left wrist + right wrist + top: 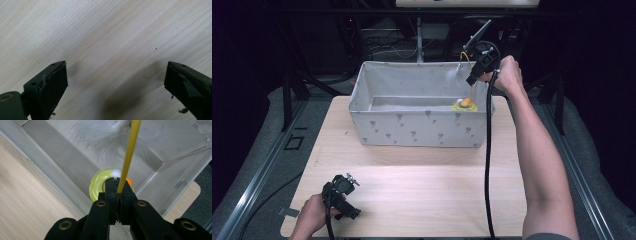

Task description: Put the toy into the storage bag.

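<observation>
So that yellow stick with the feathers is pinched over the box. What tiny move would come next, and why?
Probably lower it a little further, then let go. The right gripper is shut on the yellow stick, whose white feathers already hang inside the grey fabric box, above a yellow ring on its floor. The left gripper rests open on the wooden table.
</observation>
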The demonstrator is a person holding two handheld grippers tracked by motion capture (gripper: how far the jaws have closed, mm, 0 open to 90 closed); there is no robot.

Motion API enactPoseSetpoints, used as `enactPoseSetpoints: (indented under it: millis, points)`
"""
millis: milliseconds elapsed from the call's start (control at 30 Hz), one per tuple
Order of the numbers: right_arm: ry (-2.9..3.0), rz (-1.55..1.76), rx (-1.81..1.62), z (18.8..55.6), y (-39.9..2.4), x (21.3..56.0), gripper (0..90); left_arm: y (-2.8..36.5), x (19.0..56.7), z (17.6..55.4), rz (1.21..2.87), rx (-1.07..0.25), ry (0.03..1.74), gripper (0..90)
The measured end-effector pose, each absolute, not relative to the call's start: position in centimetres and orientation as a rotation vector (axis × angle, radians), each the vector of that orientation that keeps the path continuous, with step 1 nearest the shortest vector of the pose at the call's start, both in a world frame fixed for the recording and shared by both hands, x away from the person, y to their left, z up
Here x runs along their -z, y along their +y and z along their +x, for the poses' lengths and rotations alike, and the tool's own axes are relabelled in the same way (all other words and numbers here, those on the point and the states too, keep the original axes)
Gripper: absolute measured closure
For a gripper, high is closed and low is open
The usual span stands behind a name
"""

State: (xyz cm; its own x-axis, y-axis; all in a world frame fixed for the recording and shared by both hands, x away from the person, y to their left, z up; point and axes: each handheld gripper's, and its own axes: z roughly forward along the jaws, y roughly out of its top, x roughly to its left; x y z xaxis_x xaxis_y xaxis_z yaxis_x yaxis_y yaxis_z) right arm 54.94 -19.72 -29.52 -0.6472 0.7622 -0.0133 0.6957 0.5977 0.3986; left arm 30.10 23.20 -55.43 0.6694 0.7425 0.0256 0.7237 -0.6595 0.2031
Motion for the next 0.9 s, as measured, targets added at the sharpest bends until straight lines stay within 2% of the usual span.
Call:
enactPoseSetpoints:
  millis: [900]
  points:
    - [2.705,1.294,-0.524,54.4,-21.9,34.5,88.3,23.1,55.5,30.1,2.713,-0.16,1.199,5.1]
